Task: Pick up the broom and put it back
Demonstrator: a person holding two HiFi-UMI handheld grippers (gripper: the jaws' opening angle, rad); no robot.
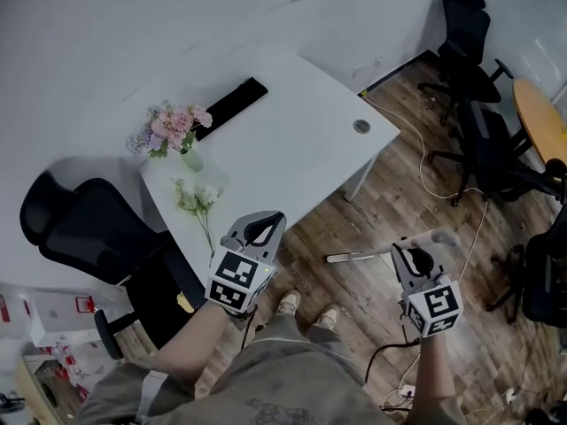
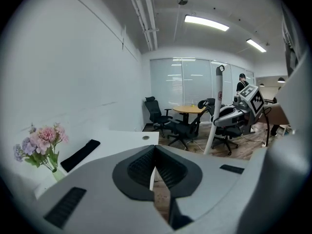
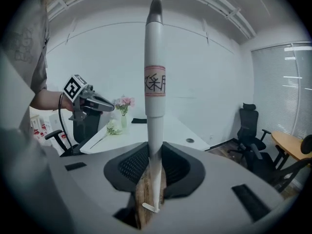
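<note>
The broom's handle (image 3: pixel 155 82) is a white pole with a grey tip and a red-framed label. It stands upright between the jaws of my right gripper (image 3: pixel 155 147), which is shut on it. In the head view the same pole (image 1: pixel 359 255) runs across the wooden floor's backdrop through the right gripper (image 1: pixel 413 257). The broom's head is hidden. My left gripper (image 2: pixel 155 147) is shut with nothing in it and hangs by the desk's near corner (image 1: pixel 257 233), apart from the broom. From the left gripper view, the pole (image 2: pixel 217 101) and the right gripper (image 2: pixel 246 104) show ahead to the right.
A white desk (image 1: pixel 301 140) carries a vase of pink flowers (image 1: pixel 173 131), a loose white flower stem (image 1: pixel 197 202) and a black pad (image 1: pixel 232 104). Black office chairs (image 1: pixel 84 228) (image 1: pixel 469 51) and a round wooden table (image 1: pixel 540 122) stand around. Cables (image 1: pixel 430 162) trail over the floor.
</note>
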